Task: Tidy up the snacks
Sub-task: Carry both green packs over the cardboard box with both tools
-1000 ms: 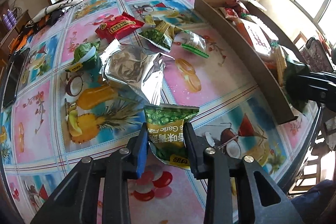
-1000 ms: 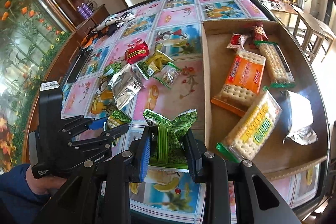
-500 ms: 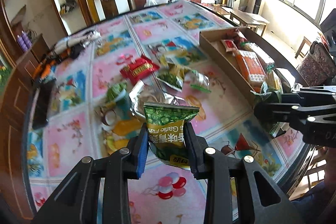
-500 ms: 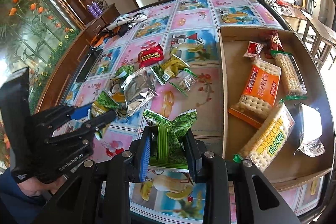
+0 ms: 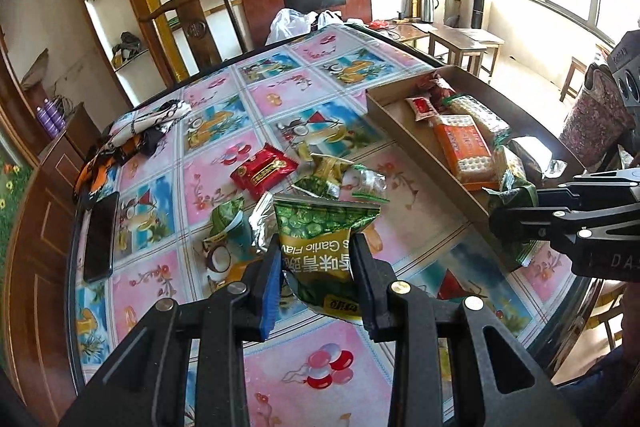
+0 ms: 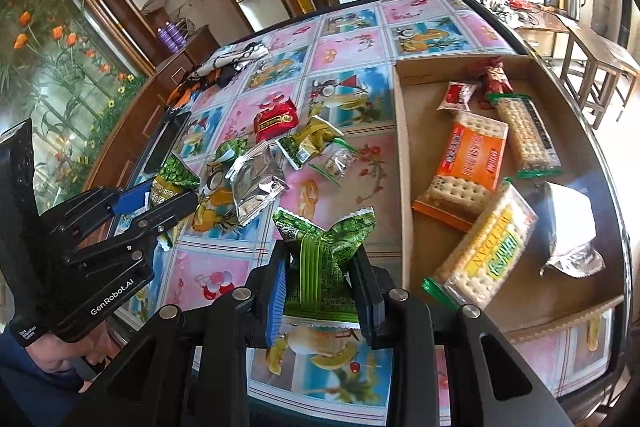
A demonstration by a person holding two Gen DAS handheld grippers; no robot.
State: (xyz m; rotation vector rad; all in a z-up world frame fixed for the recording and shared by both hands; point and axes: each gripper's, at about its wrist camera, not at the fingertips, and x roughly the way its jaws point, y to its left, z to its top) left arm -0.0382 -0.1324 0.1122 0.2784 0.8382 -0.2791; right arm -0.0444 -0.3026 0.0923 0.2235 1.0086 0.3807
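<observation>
Holding one green pea packet (image 5: 326,247) in my left tool (image 5: 316,269), another (image 6: 324,259) in my right tool (image 6: 322,279), both clamped, clear of the tabletop (image 5: 280,99) for the cardboard tray (image 6: 404,163) at its right edge.

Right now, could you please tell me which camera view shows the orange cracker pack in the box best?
The right wrist view: the orange cracker pack lies fully visible, seen from above in the cardboard box. The left wrist view shows it smaller, foreshortened, behind the box wall.
</observation>
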